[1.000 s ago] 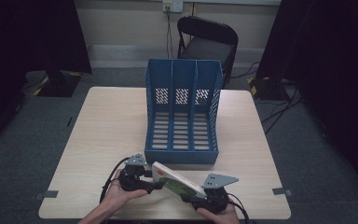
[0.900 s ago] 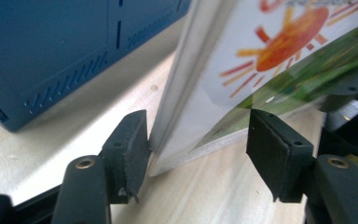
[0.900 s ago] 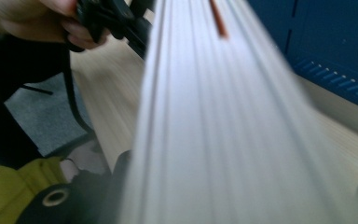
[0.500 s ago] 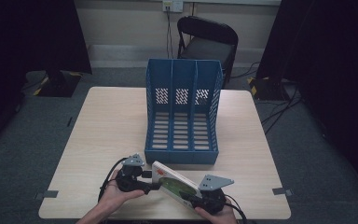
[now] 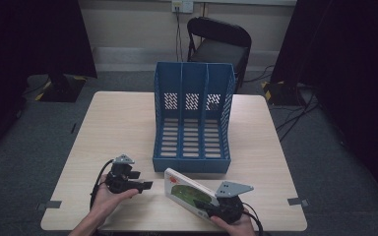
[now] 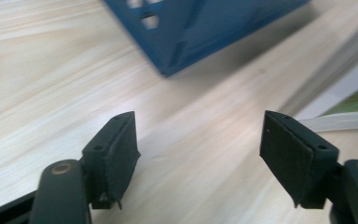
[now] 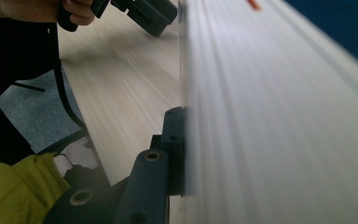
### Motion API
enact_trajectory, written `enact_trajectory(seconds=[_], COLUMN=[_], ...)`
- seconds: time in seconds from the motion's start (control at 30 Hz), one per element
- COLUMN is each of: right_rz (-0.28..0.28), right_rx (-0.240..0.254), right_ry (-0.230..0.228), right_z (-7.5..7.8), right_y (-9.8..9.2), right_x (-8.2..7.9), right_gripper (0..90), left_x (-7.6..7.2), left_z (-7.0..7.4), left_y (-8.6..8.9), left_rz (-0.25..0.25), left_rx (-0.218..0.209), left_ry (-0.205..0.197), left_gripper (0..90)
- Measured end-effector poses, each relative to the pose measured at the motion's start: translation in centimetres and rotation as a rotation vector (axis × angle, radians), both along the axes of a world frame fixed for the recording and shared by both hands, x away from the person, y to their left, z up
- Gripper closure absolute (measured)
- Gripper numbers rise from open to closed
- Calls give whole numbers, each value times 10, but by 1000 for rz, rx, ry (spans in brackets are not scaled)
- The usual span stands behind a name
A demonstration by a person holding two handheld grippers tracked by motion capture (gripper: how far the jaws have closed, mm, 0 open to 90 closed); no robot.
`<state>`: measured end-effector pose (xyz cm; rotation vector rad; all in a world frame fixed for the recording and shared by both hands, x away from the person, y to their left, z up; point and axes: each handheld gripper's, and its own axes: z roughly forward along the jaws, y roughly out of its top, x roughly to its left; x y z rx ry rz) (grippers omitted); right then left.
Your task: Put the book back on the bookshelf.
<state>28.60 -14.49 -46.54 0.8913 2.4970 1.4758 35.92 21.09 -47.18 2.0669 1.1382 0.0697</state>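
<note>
A thin picture book (image 5: 186,189) with a white and green cover stands tilted on edge near the table's front, just before the blue file rack (image 5: 192,118). My right gripper (image 5: 207,207) is shut on its right end; in the right gripper view one black jaw presses the book's blurred cover (image 7: 284,116). My left gripper (image 5: 146,185) lies to the book's left, apart from it. Its jaws have just been opening and stand open (image 6: 198,144) over bare wood, nothing between them. The book's edge (image 6: 349,88) and the rack's corner (image 6: 205,23) lie ahead of them.
The rack has three open slots facing me and stands mid-table (image 5: 118,128). A black chair (image 5: 219,44) sits behind the table's far edge. Cables trail from both grippers over the front edge. The left gripper (image 7: 144,11) and its hand appear in the right gripper view.
My left gripper has let go of the book's left end and drawn away to the left, jaws wider. The right gripper still holds the book in about the same place.
</note>
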Motion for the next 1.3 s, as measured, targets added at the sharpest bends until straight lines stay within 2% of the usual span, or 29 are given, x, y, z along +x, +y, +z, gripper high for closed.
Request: enact_trajectory(seconds=[0.03, 0.07, 0.1, 0.2, 0.27, 0.3, 0.37, 0.43, 0.5, 0.53, 0.6, 0.67, 0.83, 1.1, 1.3], right_rz=[0, -2, -2, -16, -22, -23, -28, -27, -24, -24, -18, -17, -16, -10, -7], right_rx=[1, 4, 4, 19, 31, 34, 41, 44, 48, 46, 47, 49, 60, 67, 91], right_ry=[-2, -5, -5, -8, -10, -12, -16, -17, -19, -19, -19, -21, -19, -36, -55], right_z=[1, 2, 2, 5, 7, 8, 10, 12, 13, 13, 15, 16, 20, 30, 41], right_y=[-1, -2, -2, -8, -11, -12, -14, -15, -16, -17, -17, -18, -20, -23, -29], right_x=[0, 0, 0, 1, 0, 1, 1, 1, 1, 0, -2, -3, -2, -4, -5], right_gripper=[766, 766, 766, 766, 766, 766, 766, 767, 767, 767, 767, 767, 767, 767, 767], left_x=[2, 5, 5, 8, 9, 9, 10, 10, 10, 9, 5, 3, 0, 1, 2], left_z=[-1, -3, -3, -5, -6, -7, -11, -13, -14, -16, -23, -26, -34, -34, -35], left_y=[3, 7, 7, 9, 10, 10, 9, 10, 10, 9, 8, 9, 14, 14, 14], left_rz=[16, 31, 31, 48, 26, 39, 57, 63, 81, 83, 88, 98, 85, 76, 60], left_rx=[6, 45, 45, 85, 90, 100, 161, 191, 193, 215, 251, 232, 185, 180, 184], left_ry=[5, 7, 7, 17, 19, 18, 12, -13, -29, -58, -144, -173, -245, -240, -239], left_gripper=[253, 243, 258, 251, 246, 236, 228, 210, 192, 186, 159, 143, 110, 84, 70])
